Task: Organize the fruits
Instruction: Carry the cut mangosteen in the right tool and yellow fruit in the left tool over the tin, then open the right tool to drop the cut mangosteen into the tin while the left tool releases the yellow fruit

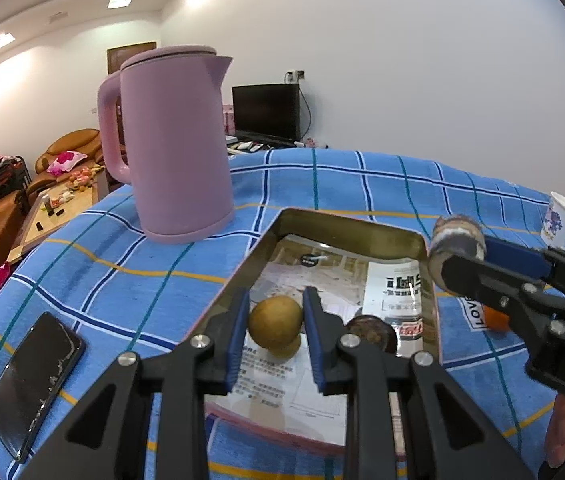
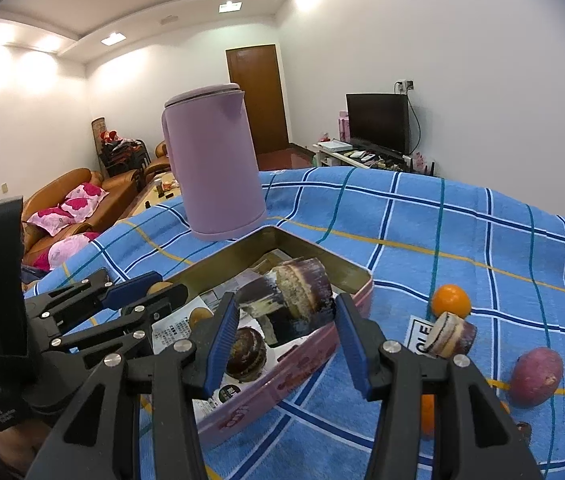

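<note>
A round tan fruit (image 1: 275,321) is clamped between the blue pads of the left gripper (image 1: 275,334), low inside the open pink tin (image 2: 302,354) on the blue checked cloth (image 2: 462,240). A sugarcane chunk (image 2: 288,300) (purple skin, pale cut face) is held in the right gripper (image 2: 286,326) above the tin's near-right rim; a second dark chunk (image 2: 244,354) lies on the paper lining. Outside the tin, an orange (image 2: 450,301), another cane piece (image 2: 452,334) and a purple fruit (image 2: 536,376) are seen on the cloth, with the pink kettle (image 2: 214,168) standing behind.

Kettle (image 2: 212,168) just beyond tin's (image 2: 346,270) far corner.
</note>
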Tool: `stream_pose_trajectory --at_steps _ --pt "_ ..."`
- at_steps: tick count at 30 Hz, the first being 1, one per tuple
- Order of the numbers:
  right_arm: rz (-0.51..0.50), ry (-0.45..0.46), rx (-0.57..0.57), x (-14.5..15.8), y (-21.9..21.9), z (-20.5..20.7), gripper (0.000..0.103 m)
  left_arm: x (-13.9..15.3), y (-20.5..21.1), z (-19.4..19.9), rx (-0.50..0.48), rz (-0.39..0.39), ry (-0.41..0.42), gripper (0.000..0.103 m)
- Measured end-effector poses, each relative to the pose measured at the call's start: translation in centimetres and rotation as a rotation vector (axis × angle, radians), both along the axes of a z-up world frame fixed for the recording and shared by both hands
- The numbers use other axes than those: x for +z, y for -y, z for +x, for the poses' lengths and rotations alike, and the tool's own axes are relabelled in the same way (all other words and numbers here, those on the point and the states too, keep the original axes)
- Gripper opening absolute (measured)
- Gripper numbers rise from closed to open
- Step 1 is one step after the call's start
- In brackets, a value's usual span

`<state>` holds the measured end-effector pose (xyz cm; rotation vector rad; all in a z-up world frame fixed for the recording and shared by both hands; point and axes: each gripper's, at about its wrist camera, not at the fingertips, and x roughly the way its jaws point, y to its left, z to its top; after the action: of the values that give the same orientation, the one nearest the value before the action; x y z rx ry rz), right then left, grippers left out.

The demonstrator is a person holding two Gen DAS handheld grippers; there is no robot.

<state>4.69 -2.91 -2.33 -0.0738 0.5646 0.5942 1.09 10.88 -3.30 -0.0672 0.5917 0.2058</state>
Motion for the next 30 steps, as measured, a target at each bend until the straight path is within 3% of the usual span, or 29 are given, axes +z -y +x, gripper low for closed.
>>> stream_pose_trajectory --at_steps 30 --pt "-0.052 -0.060 0.081 -2.1 -2.8 0.2 0.051 -1.0 -2.3 1.2 0.062 0.015 -0.046 0.028"
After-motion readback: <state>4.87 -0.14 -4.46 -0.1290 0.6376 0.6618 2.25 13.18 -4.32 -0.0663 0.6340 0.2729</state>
